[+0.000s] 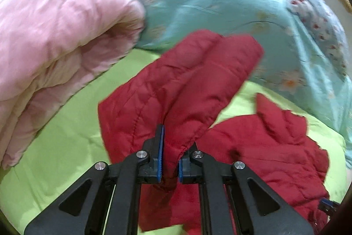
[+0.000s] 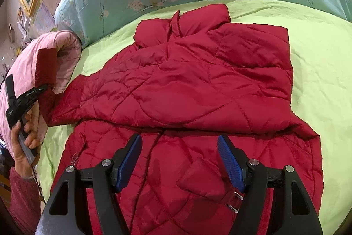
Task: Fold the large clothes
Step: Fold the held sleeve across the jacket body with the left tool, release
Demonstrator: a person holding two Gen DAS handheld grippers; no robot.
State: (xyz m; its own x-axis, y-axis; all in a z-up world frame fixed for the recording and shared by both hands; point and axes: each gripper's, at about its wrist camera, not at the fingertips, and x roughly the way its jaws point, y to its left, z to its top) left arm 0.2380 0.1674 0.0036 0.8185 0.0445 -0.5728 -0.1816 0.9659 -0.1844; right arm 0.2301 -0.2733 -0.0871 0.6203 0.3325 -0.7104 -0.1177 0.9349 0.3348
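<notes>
Red quilted jacket (image 2: 193, 89) lies spread on the green bed (image 2: 319, 54); the left tool (image 1: 170, 147) clenches its sleeve (image 1: 187, 80) lifted ahead, the right tool (image 2: 179, 160) hangs released just above the jacket.

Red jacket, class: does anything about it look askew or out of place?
Yes. The red jacket lies flat on the green sheet, but one sleeve is lifted off the bed, pinched in the left gripper.

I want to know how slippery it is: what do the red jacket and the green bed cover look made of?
Red jacket: probably nylon or polyester shell, padded; it shows a slight sheen and stitched quilting lines. Green bed cover: matte woven fabric, perhaps cotton, without shine.
</notes>
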